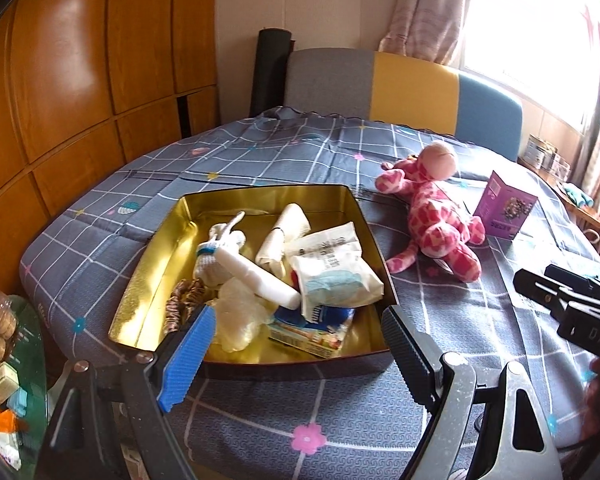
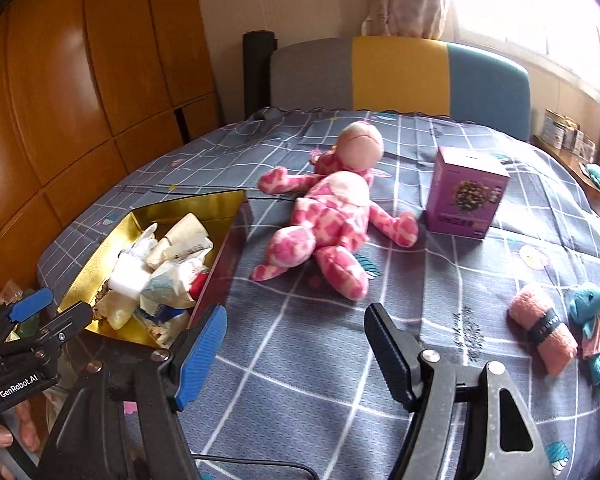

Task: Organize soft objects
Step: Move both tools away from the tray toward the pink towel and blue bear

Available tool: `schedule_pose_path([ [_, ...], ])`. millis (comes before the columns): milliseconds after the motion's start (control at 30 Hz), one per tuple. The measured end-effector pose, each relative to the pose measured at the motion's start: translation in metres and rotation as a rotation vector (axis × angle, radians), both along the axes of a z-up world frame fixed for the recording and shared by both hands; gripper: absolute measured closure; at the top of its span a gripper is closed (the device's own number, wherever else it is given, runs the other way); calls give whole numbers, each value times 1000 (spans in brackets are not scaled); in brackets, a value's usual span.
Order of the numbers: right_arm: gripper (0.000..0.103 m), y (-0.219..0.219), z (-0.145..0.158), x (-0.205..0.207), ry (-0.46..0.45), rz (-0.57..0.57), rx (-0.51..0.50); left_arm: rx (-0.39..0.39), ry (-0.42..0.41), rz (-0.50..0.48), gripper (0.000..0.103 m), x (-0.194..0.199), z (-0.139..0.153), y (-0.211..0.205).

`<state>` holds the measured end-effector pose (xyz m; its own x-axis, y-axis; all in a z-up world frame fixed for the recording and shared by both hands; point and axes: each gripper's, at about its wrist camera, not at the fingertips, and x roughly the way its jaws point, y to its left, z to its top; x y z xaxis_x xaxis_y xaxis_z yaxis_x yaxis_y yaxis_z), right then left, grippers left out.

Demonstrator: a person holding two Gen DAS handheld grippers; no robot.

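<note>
A gold-lined tin box (image 1: 148,280) (image 2: 100,248) on the bed holds several soft packets, a white tube and tissue packs. My left gripper (image 1: 300,344) hovers open over the box's near edge, nothing between its fingers. A pink spotted plush animal (image 1: 436,216) (image 2: 324,228) lies right of the box. My right gripper (image 2: 296,344) stands open and empty over the bedspread, just short of the plush. Further right lie a rolled pink towel (image 2: 544,332) and a small blue teddy (image 2: 590,320). The left gripper's body also shows at the left edge of the right wrist view.
A purple carton (image 2: 464,192) (image 1: 504,208) stands upright behind the plush. The grey checked bedspread (image 2: 300,360) covers the bed; a striped headboard (image 2: 396,76) is at the far end. Wooden cabinets (image 1: 80,80) line the left, with a cluttered glass side table (image 1: 8,360) below.
</note>
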<state>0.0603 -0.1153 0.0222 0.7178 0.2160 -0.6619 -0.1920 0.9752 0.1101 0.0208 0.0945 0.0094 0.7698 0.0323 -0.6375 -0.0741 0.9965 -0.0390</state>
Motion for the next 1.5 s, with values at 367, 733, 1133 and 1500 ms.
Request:
schedule_pose_path([
  [367, 30, -38, -3, -9, 12, -84, 4, 19, 9, -64, 17, 4, -1, -22],
  [733, 30, -105, 10, -23, -11, -227, -8, 50, 2, -153, 17, 14, 3, -50],
  [1133, 30, -191, 27, -42, -50, -440, -10, 79, 10, -269, 17, 26, 3, -95],
  [1500, 30, -244, 20, -64, -25, -561, -12, 113, 32, -406, 17, 43, -2, -148],
])
